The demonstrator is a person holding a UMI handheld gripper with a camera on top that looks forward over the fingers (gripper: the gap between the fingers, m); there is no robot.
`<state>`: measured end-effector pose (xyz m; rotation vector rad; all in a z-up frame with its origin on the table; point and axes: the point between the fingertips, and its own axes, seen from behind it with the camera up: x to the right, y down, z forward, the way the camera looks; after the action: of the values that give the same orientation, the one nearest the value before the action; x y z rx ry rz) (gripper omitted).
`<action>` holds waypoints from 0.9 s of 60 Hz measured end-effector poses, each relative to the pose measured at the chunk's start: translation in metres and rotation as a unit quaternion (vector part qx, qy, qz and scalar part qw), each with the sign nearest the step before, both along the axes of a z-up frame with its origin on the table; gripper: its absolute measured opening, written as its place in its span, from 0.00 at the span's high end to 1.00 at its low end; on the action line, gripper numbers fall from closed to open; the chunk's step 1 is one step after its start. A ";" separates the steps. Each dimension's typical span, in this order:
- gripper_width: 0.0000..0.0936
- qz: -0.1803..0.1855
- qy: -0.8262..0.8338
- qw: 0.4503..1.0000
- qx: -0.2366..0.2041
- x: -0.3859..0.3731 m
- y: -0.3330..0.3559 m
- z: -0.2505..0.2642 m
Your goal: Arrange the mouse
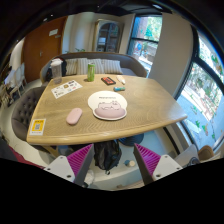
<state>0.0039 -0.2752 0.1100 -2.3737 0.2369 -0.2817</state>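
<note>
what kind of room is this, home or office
Most likely a home living or dining room. A wooden table holds a pink mouse and a white plate; a striped couch stands beyond it, with large windows behind. The gripper is open, empty.

The gripper [113, 160] shows two pale grey plastic fingers, each wedge-shaped and angled, with a ribbed magenta pad [78, 160] on its inner face.

Green bottle [90, 72] on wooden table [150, 98]
</note>
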 end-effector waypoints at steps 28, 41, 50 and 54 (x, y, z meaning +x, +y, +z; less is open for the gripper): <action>0.12 0.128 0.072 0.988 0.036 -0.097 0.103 -0.055; 0.09 0.151 0.103 0.982 0.046 -0.143 0.164 -0.113; 0.15 0.154 0.081 0.982 0.071 -0.137 0.204 -0.127; 0.16 0.158 0.084 0.980 0.083 -0.140 0.219 -0.125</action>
<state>-0.1362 -0.0561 -0.0150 -2.2271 -0.0400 0.0875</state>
